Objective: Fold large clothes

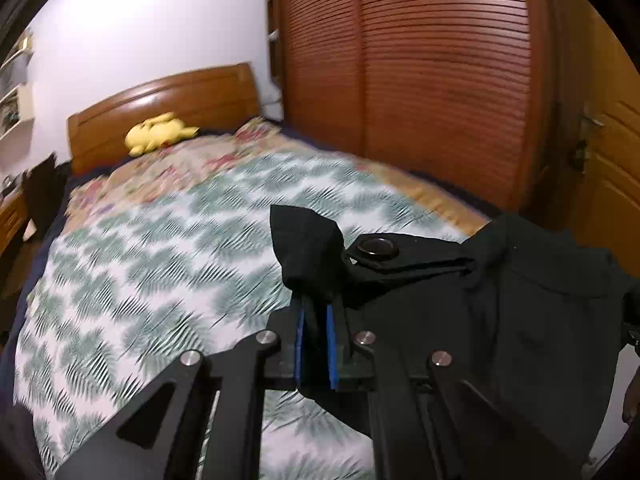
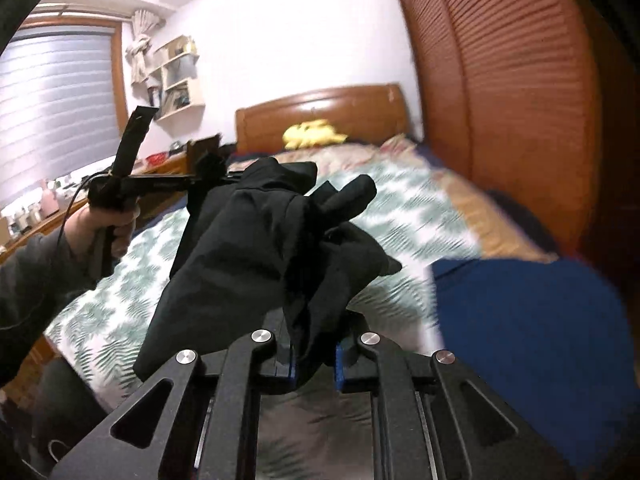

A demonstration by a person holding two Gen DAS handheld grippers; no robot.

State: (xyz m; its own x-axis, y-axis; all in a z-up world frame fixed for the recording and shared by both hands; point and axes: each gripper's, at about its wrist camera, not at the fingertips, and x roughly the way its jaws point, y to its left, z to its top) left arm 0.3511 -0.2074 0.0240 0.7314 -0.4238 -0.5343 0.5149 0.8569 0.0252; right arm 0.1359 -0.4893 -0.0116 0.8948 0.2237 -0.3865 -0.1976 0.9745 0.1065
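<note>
The left gripper (image 1: 316, 312) pinched a corner of the black garment (image 1: 500, 300), which hung above the leaf-print bedspread (image 1: 140, 280). Rightward, the right gripper (image 2: 314, 344) clamped a bunched fold of it too.

The left claw (image 1: 316, 312) is clamped on black cloth (image 1: 500, 300), its blue pads (image 1: 331, 344) nearly together. The right claw (image 2: 314, 356) likewise pinches a bunch of it. The left hand (image 2: 100, 228) grips its handle, sleeve (image 2: 28, 280) visible.
</note>
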